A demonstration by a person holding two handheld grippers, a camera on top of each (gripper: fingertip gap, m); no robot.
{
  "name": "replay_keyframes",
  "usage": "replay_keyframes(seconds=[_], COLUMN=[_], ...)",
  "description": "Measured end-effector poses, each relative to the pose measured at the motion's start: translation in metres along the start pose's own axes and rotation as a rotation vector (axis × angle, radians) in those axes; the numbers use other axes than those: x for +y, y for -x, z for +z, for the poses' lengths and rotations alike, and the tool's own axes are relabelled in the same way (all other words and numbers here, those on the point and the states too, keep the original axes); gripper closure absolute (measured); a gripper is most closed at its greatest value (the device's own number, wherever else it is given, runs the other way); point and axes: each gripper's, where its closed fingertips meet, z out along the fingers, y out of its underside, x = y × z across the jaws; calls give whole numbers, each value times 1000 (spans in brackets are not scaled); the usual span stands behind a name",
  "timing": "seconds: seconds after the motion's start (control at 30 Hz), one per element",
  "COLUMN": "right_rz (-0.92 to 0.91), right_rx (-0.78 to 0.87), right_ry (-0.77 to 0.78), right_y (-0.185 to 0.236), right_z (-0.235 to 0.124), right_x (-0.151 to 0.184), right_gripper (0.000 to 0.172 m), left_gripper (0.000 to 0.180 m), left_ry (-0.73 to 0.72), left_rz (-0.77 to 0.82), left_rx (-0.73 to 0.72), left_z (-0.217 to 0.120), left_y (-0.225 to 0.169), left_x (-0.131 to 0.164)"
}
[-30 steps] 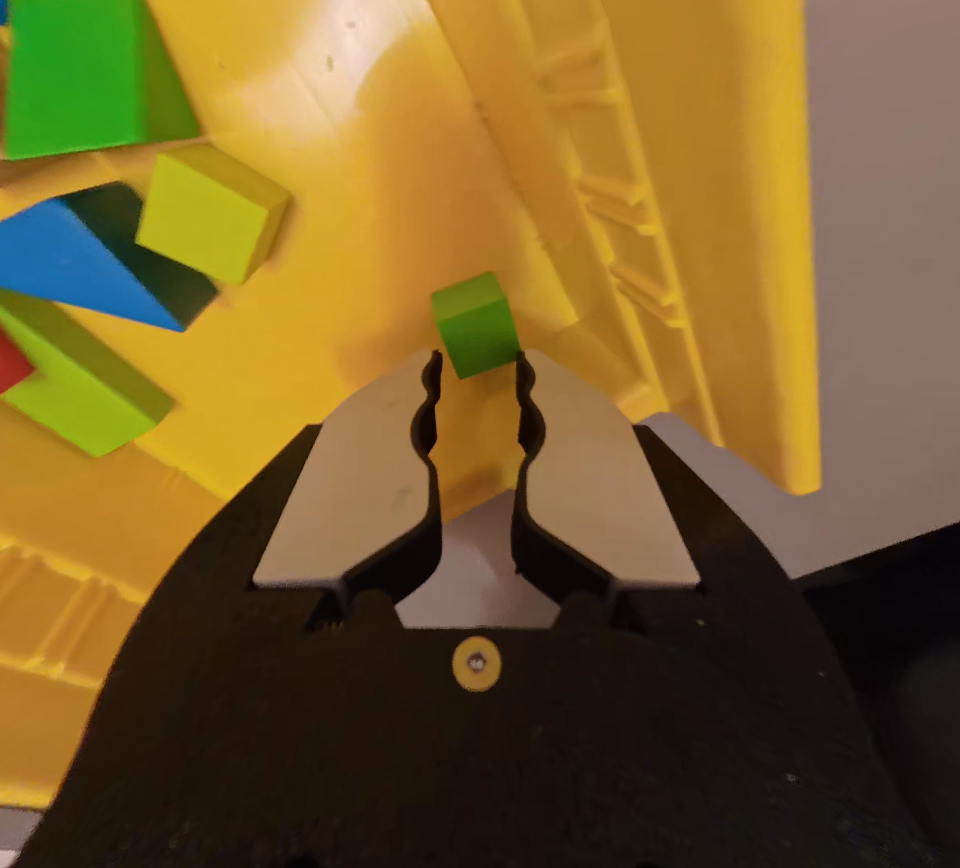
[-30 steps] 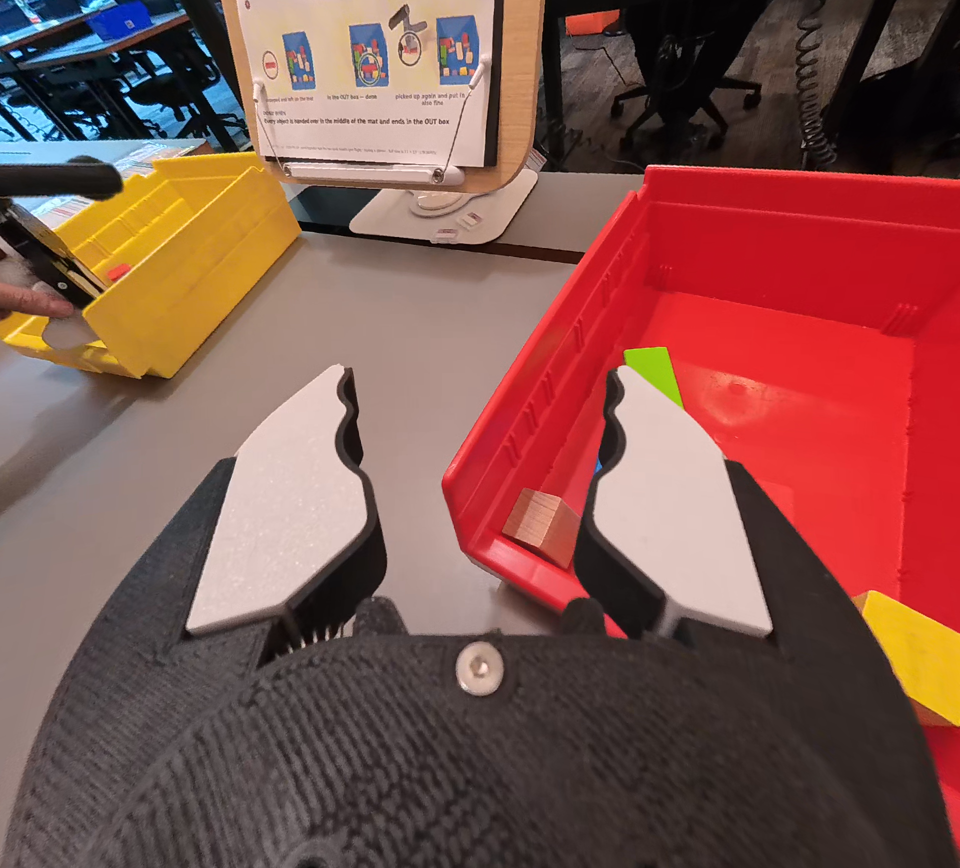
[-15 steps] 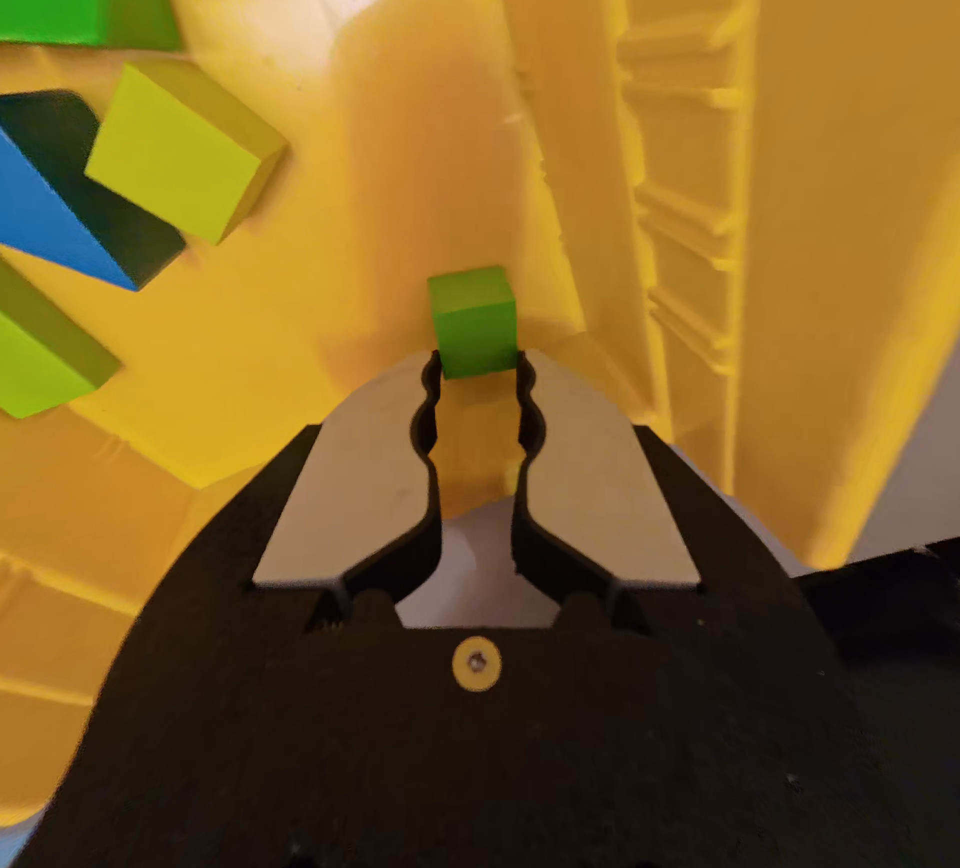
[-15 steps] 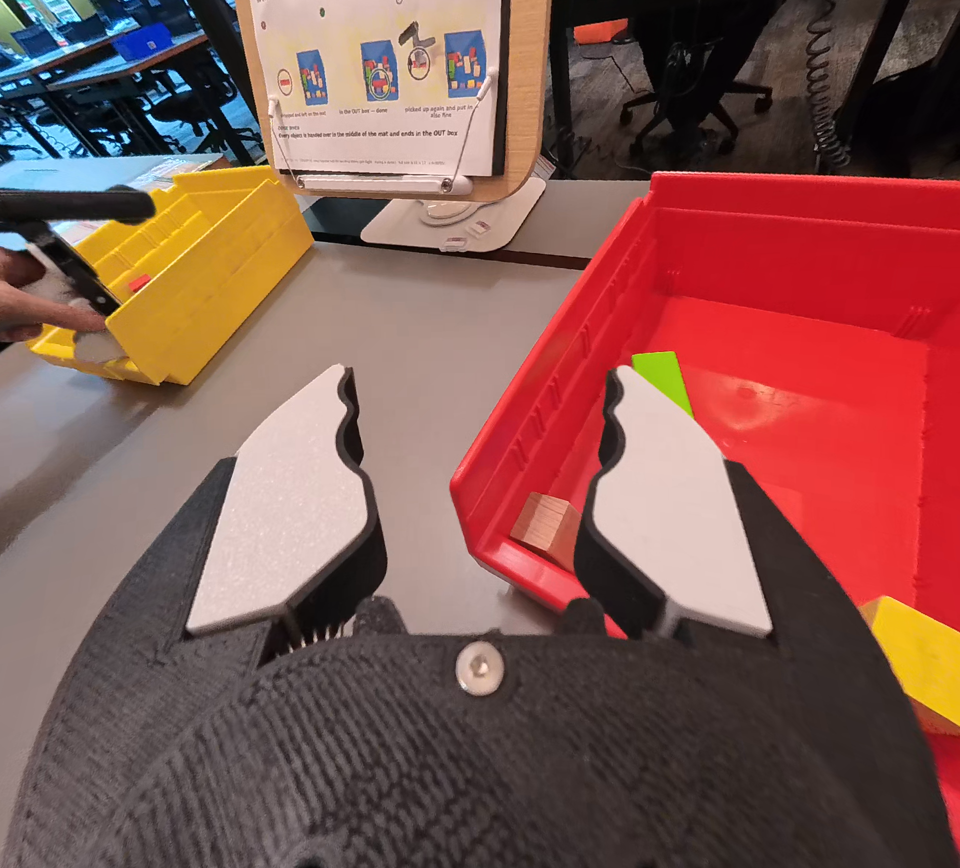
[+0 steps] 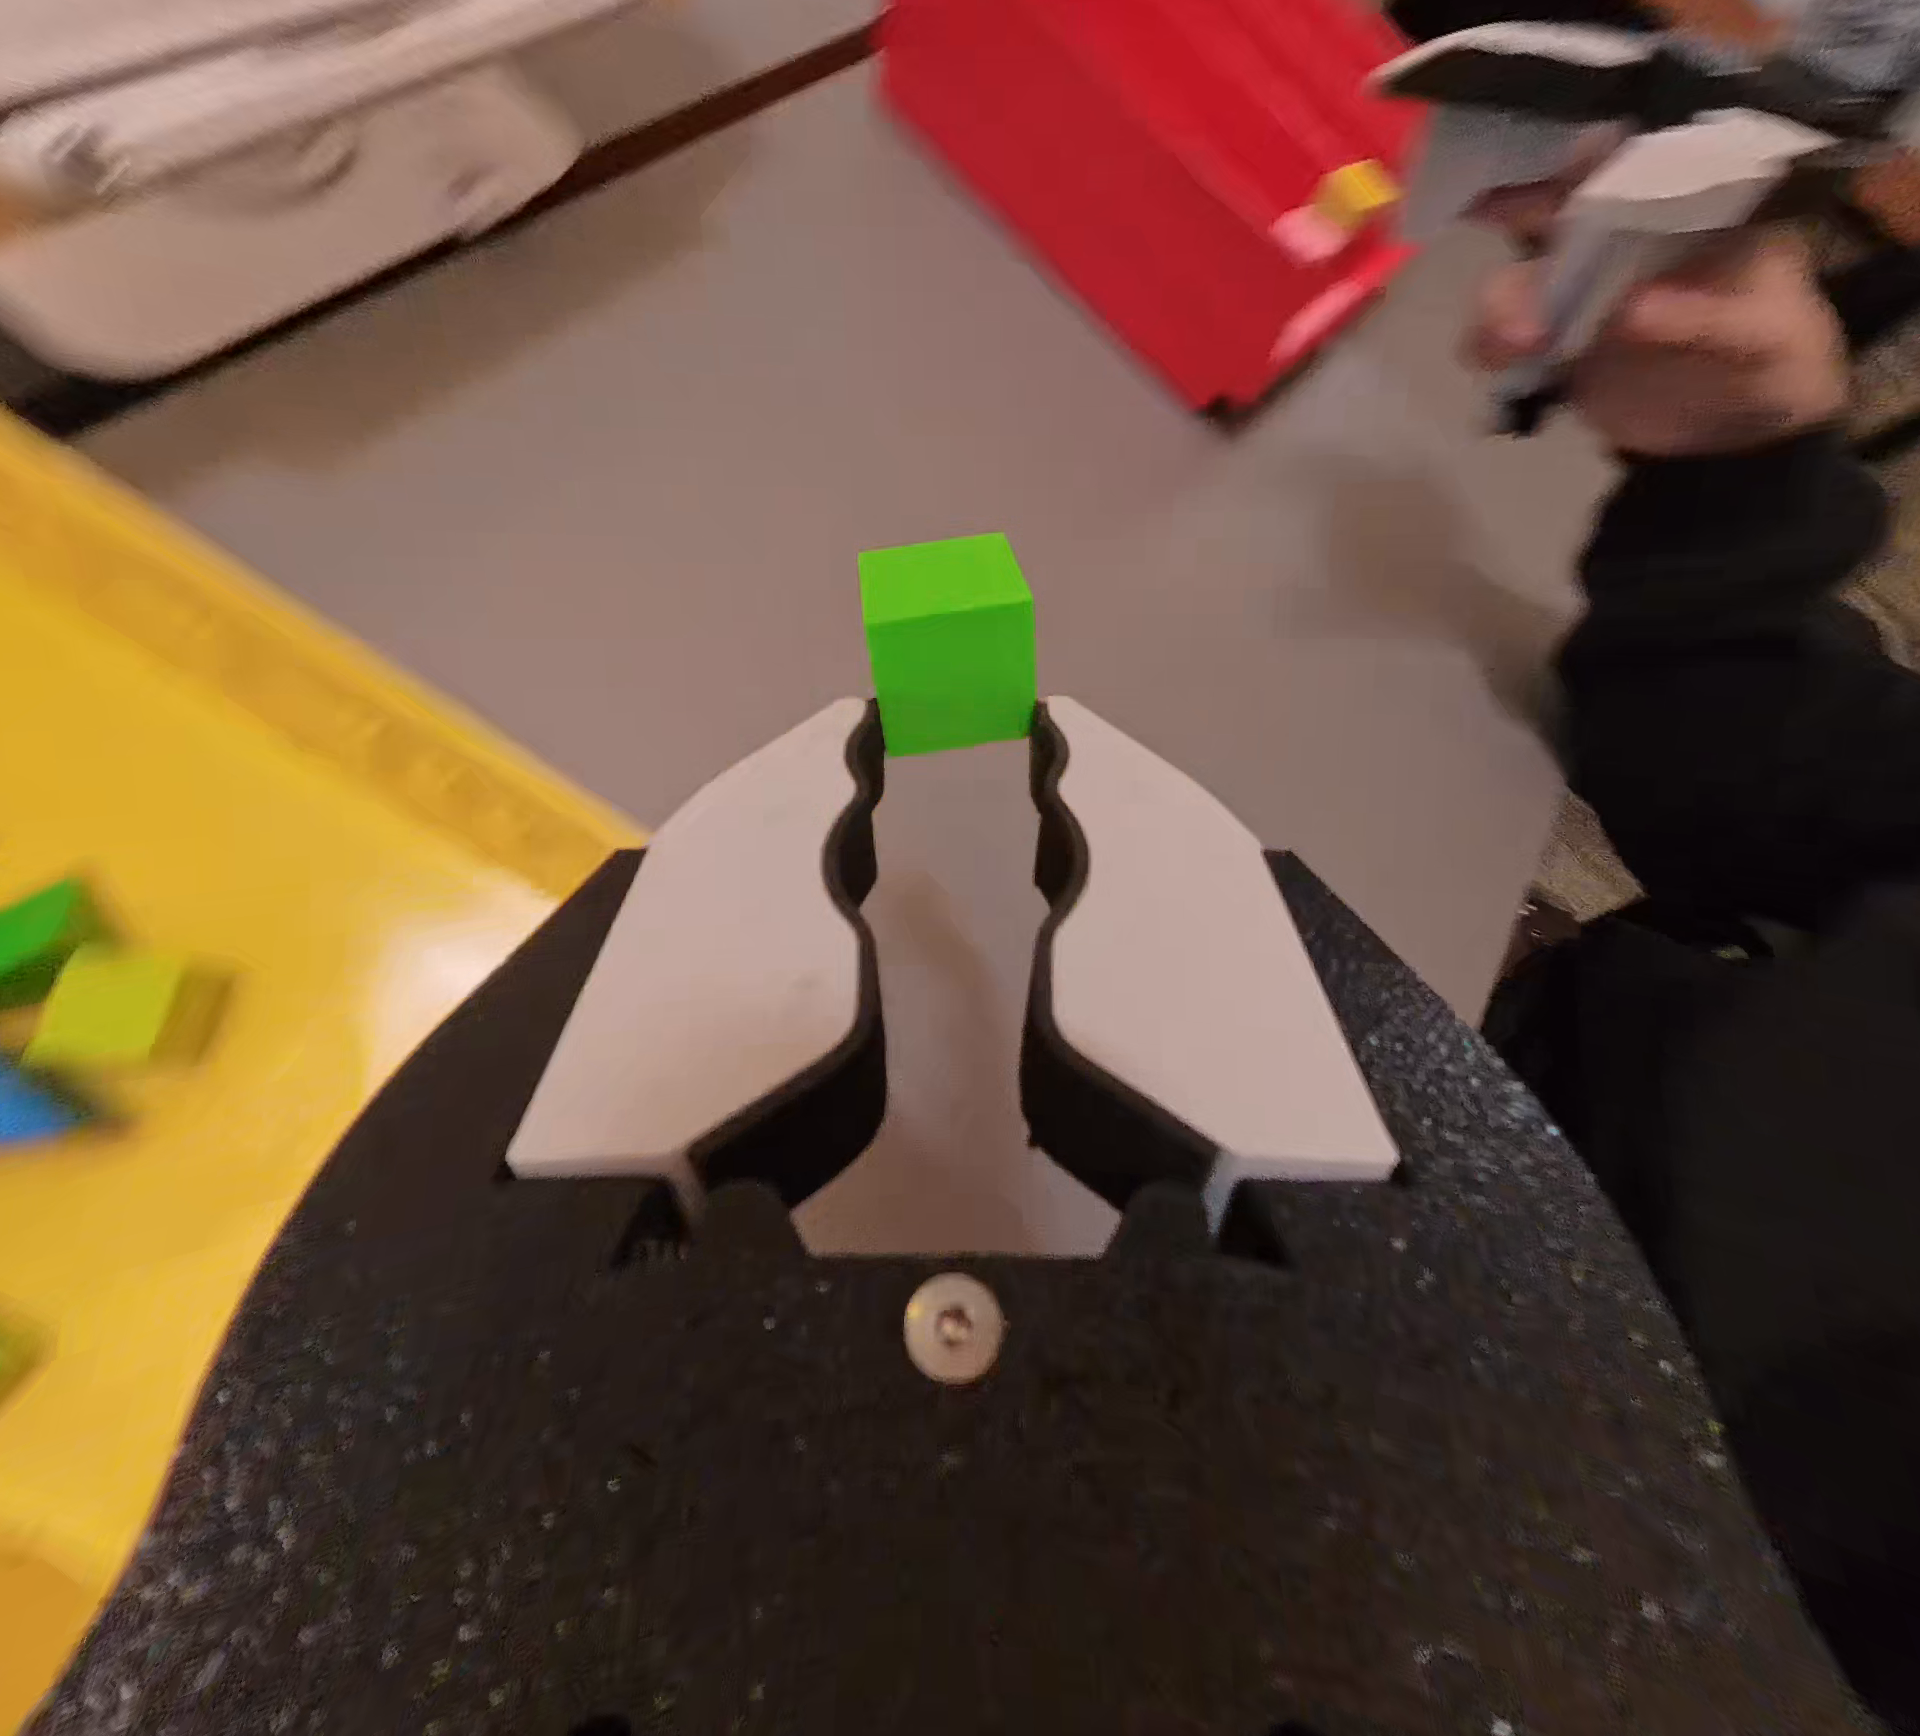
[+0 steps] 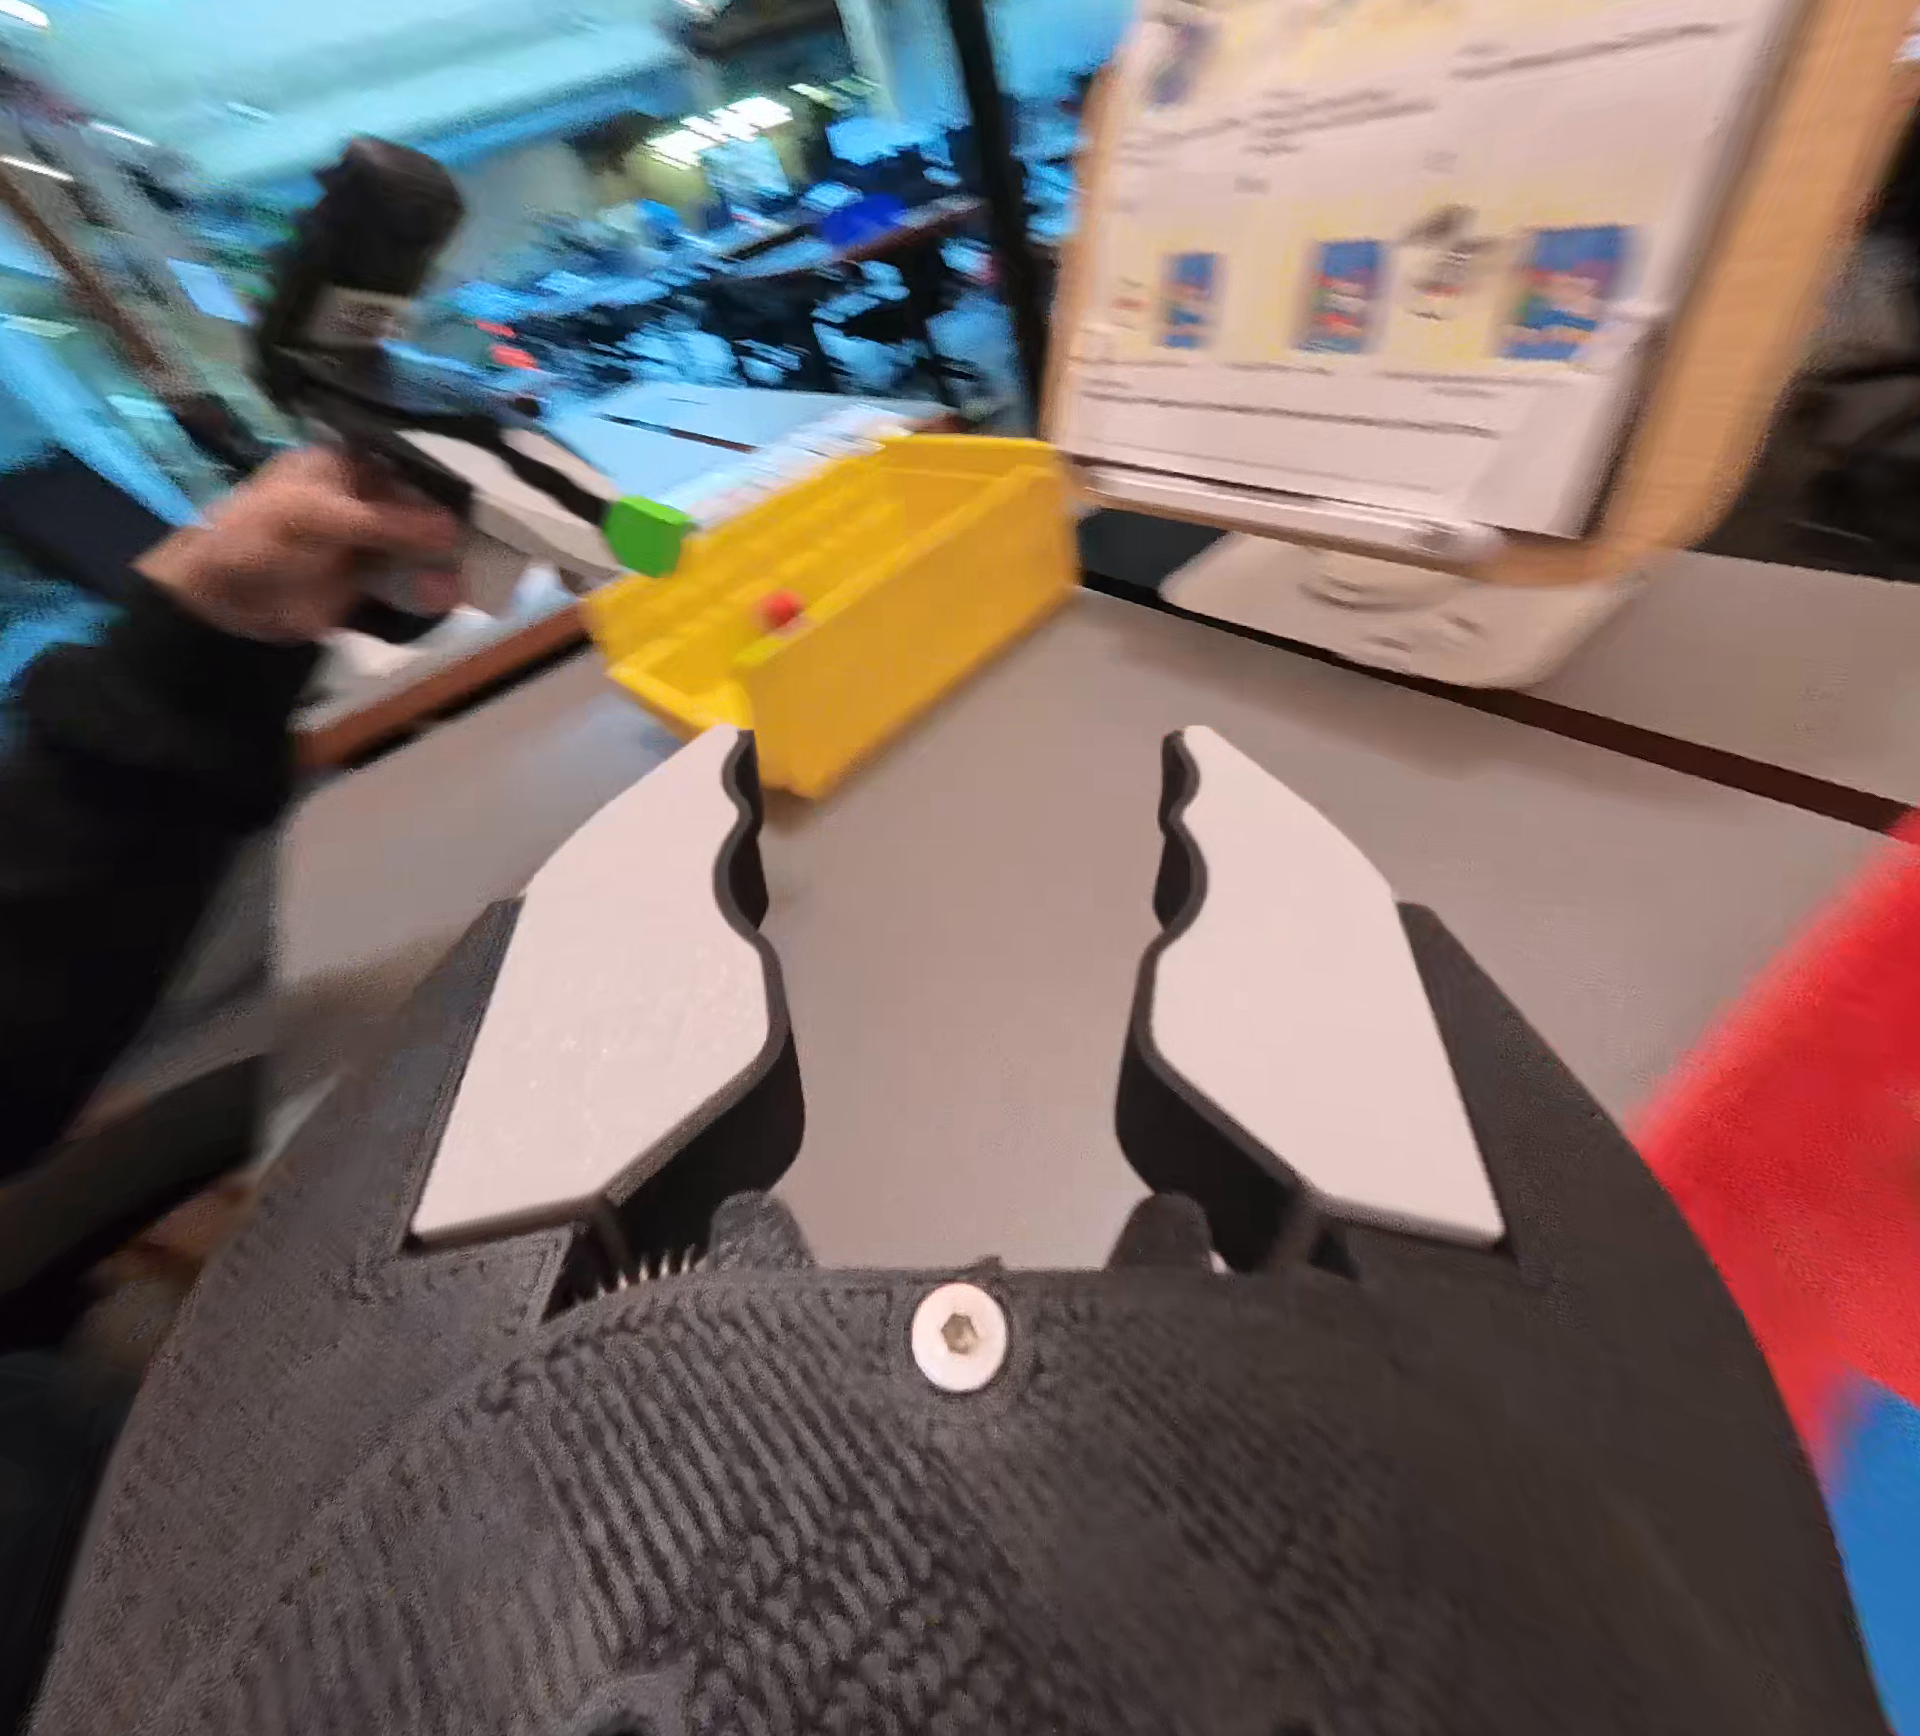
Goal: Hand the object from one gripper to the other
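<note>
My left gripper (image 5: 954, 730) is shut on a small green cube (image 5: 948, 642), pinched at the very fingertips and held in the air above the grey table (image 5: 675, 439). The right wrist view shows the same green cube (image 6: 646, 533) at the tip of the left gripper, held by a hand at the left above the yellow bin (image 6: 883, 585). My right gripper (image 6: 958, 772) is open with nothing between its fingers, low over the table. It also shows in the left wrist view (image 5: 1621, 128) at the upper right, beside the red bin (image 5: 1122, 97).
The yellow bin (image 5: 208, 803) at the lower left holds green, lime and blue blocks. The red bin (image 6: 1808, 1115) is at the right edge. A wooden board with an instruction sheet (image 6: 1455, 159) stands on a white base at the back of the table. The tips of one gripper are about 25 cm away from the tips of the other.
My left gripper lifted the green cube out of the yellow bin and swung over the table. My right gripper turned away from the red bin toward the left gripper, and its jaws narrowed a little.
</note>
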Motion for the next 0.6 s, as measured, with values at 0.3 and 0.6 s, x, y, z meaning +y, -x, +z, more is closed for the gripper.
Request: replay_keyframes(seconds=[0.3, 0.6], right_rz=[39, -96], right_rx=[-553, -638], right_ry=[-61, 16], right_y=[129, 153], right_z=[31, 35], right_x=[-3, 16], right_gripper=[104, 128], left_gripper=[154, 154], left_ry=[-240, -222], left_rz=[366, 422], left_rx=[370, 466], left_z=[20, 40], left_y=[-137, -167], left_x=[-9, -6])
